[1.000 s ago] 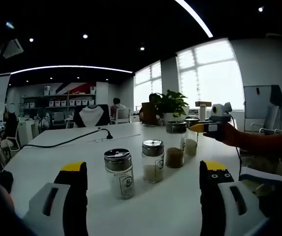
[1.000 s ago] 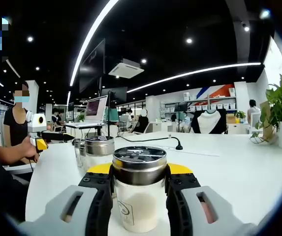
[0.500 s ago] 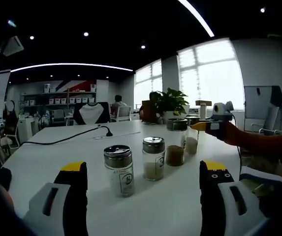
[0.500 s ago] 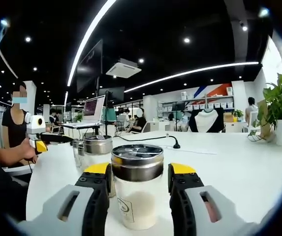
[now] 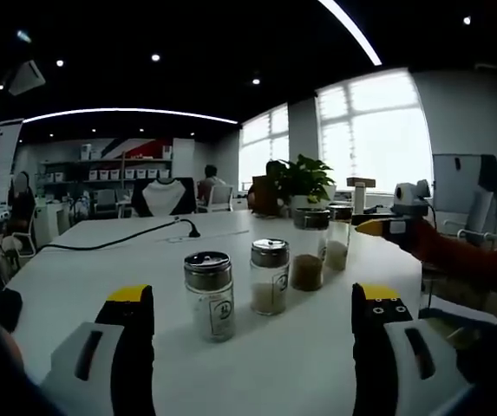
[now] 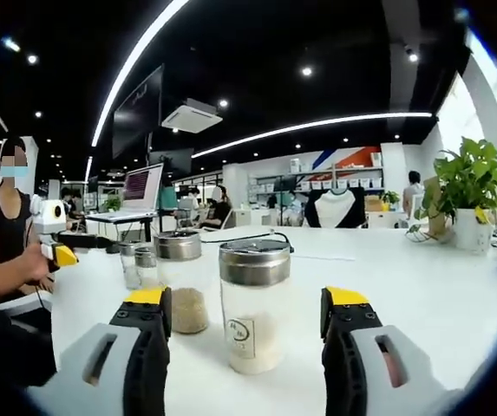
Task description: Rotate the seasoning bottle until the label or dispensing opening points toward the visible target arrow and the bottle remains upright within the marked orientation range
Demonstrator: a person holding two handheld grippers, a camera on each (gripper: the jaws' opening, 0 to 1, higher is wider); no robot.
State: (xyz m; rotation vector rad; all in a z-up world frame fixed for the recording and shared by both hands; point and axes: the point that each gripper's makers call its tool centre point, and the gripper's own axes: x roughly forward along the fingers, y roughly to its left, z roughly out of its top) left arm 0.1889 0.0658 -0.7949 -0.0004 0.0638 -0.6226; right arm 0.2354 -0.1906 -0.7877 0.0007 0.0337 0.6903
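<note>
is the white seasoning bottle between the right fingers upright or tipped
Upright: the seasoning bottle stands on the table, lid level, right gripper open around it.

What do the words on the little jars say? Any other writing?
Nearest seasoning bottle: a round mark and small print on its label, too blurred to read.
Bottle in the left gripper view: label too small to read.
Monitor: lit text, unreadable.
No readable text anywhere.
</note>
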